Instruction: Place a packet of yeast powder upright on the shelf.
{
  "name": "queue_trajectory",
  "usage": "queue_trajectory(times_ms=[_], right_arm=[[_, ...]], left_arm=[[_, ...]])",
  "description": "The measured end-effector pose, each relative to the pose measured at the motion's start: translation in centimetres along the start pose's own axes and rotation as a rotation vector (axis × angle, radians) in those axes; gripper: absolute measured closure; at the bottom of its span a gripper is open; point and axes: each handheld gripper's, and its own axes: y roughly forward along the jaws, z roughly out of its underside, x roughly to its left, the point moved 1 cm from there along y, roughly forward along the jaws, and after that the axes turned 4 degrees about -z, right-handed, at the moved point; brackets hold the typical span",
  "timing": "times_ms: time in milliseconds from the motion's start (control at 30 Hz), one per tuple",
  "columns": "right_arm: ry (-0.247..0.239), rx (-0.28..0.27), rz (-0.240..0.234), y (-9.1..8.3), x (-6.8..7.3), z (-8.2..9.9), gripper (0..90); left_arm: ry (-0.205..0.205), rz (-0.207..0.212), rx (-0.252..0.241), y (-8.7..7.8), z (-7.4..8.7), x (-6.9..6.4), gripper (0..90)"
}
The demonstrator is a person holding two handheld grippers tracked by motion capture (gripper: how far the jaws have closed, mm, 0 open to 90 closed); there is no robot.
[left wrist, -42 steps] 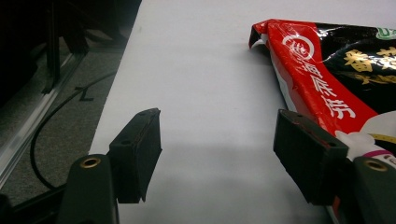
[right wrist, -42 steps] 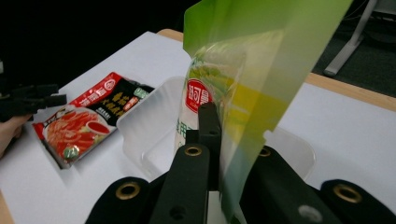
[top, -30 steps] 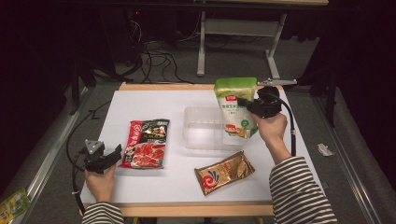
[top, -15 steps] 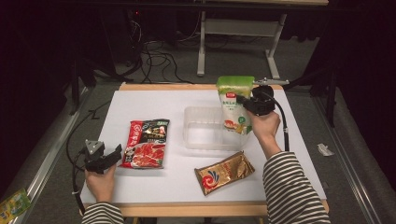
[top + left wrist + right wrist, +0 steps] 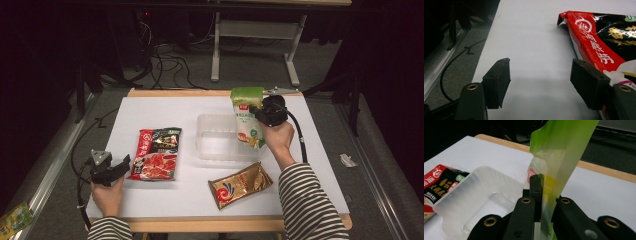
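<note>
The right gripper (image 5: 541, 202) has its jaws clenched on the green-and-white pouch (image 5: 559, 157), the film pinched thin between the two black pads, so the pouch hangs upright from the grip. In the high view this same pouch (image 5: 248, 120) is held over the far right corner of the clear plastic tub (image 5: 220, 145), its lower end crossing the tub's right edge; whether it touches the rim cannot be told. The tub (image 5: 469, 202) is the one container here, and through its cloudy walls it looks empty — only glints and moulded ridges on its floor. From the right gripper's camera the pouch's top runs out of the picture and its print is mostly hidden behind the jaws, apart from a small red mark. To the left of the tub lies the red-and-black packet (image 5: 156, 153), flat on the white table (image 5: 165, 107), and in front of the tub, toward the person, lies the gold-and-red packet (image 5: 240, 185), tilted. Well left of the tub, the left gripper (image 5: 540, 82) rests low with its jaws released and nothing between them — bare tabletop shows in the gap, and the red-and-black packet (image 5: 604, 42) lies just beside one pad, cut off at the picture's edge. In the high view the left gripper (image 5: 111, 169) sits in the person's hand close to that packet's near corner.
</note>
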Motion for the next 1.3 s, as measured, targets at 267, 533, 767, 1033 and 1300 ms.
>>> queue_trajectory(times_ms=[267, 533, 767, 1033, 1300], right_arm=[[-0.032, 0.026, -0.024, -0.4, 0.3, 0.7, 86.2], [-0.059, 0.082, -0.037, -1.1, 0.0, 1.3, 85.4], [-0.070, 0.098, -0.064, -1.6, -0.1, 1.5, 83.4], [-0.076, 0.122, -0.075, -2.0, -0.3, 2.7, 88.2], [-0.081, 0.127, -0.082, -1.9, 0.1, 4.2, 89.9]], left_arm=[[-0.001, -0.003, -0.002, 0.0, 0.0, 0.0, 32.8], [0.004, -0.003, 0.002, 0.0, 0.0, -0.1, 32.8], [0.005, -0.002, 0.007, 0.0, 0.0, -0.1, 32.8], [0.004, -0.004, 0.005, 0.1, 0.0, -0.1, 32.8], [0.006, -0.001, 0.008, 0.1, 0.0, -0.1, 32.8]])
